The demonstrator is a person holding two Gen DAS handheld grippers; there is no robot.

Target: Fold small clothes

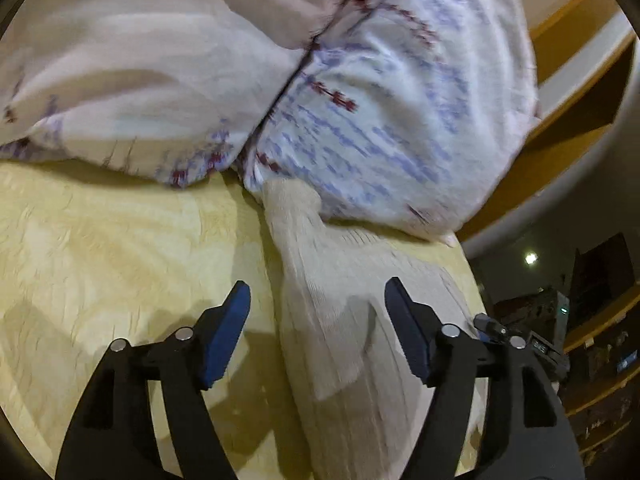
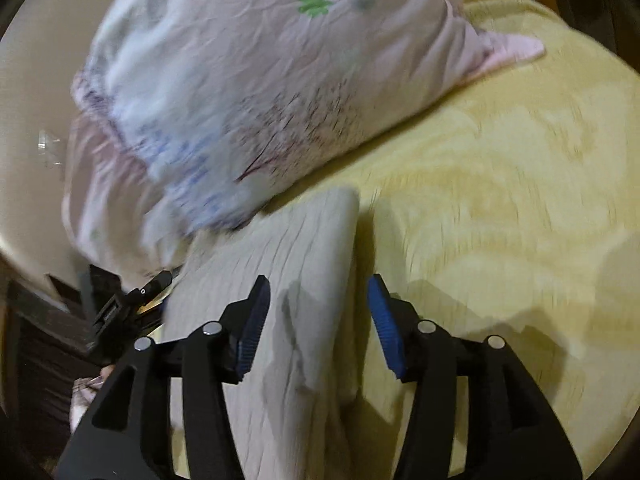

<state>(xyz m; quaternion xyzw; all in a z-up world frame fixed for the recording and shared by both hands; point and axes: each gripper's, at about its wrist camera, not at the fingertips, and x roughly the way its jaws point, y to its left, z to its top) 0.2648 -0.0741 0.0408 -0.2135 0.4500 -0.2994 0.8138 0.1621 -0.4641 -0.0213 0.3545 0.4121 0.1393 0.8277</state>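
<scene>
Left gripper (image 1: 318,296): jaws apart, gripping nothing, hovering over the knit garment (image 1: 352,320).
Right gripper (image 2: 318,296): jaws apart, gripping nothing, straddling the garment's long folded edge.
Knit garment: pale ribbed cloth lying on the yellow blanket (image 1: 112,248), near the bed's edge; its far end tucks under the patterned pillow (image 1: 380,120).
Left wrist view only: a second pillow (image 1: 120,92) beside the first, wooden shelving (image 1: 592,360) and a lit lamp (image 1: 531,258) beyond the bed's edge.
Right wrist view only: a green clover print (image 2: 314,2) on the pillow, the other gripper's tip (image 2: 132,300) at the garment's left side.
In the way: the pillows crowd the far end of the bed.
Open room: bare blanket to the side of the garment away from the edge.
</scene>
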